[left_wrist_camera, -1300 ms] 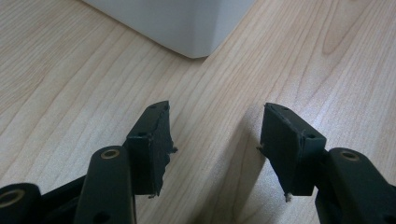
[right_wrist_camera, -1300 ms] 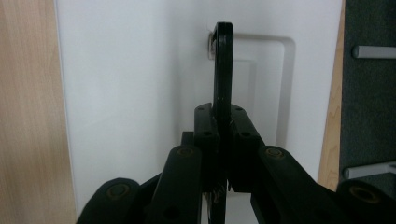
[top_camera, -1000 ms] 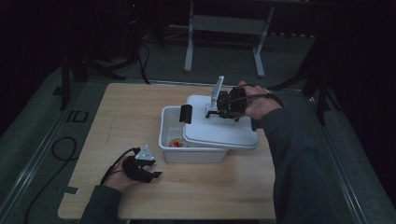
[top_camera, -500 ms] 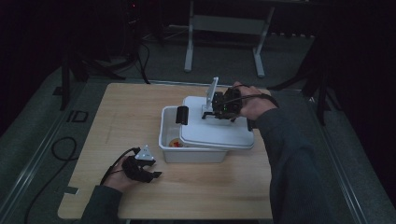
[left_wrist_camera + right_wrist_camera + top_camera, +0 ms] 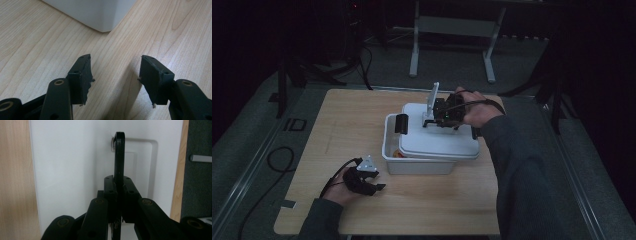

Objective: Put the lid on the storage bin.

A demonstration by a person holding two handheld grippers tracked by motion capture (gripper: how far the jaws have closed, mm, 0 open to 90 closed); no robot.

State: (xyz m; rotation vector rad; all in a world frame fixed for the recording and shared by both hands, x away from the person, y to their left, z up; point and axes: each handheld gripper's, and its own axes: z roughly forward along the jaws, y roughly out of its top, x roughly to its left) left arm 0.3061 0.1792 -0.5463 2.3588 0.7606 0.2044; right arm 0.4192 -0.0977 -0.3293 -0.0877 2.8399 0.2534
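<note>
Right, near to far:

- L gripper (image 5: 378, 187) sits low over the table (image 5: 312, 210) near its front-left corner. The jaws are apart w/ nothing between them, just bare wood. It looks parked there so it stays out of the way while the other hand does the work.
- From the left gripper view, a lower corner of the white bin (image 5: 100, 15) shows just ahead of the jaws. It's near them but not touching, so you aren't bracing the bin w/ this hand.
- The bin stands about mid-table, a bit toward the right edge. Its lid (image 5: 437, 142) rests on top but is offset to the right, leaving a gap along the bin's left end.
- A black clip (image 5: 401, 123) stands at that open left end. Sthg small and orange (image 5: 404, 154) shows in the gap, too small to ID.
- R gripper (image 5: 119, 182) is above the far part of the lid, jaws together and clamped on the thin black lid handle (image 5: 119, 157). The handle is flipped upright out of its recess, which is what gives the pads a flat blade to pinch.
- My read: gripping the handle lets you slide or lift the lid w/out touching the bin walls. The lid isn't seated square yet, so expect the bin to shift if you drag sideways, since nothing's holding it.
</note>
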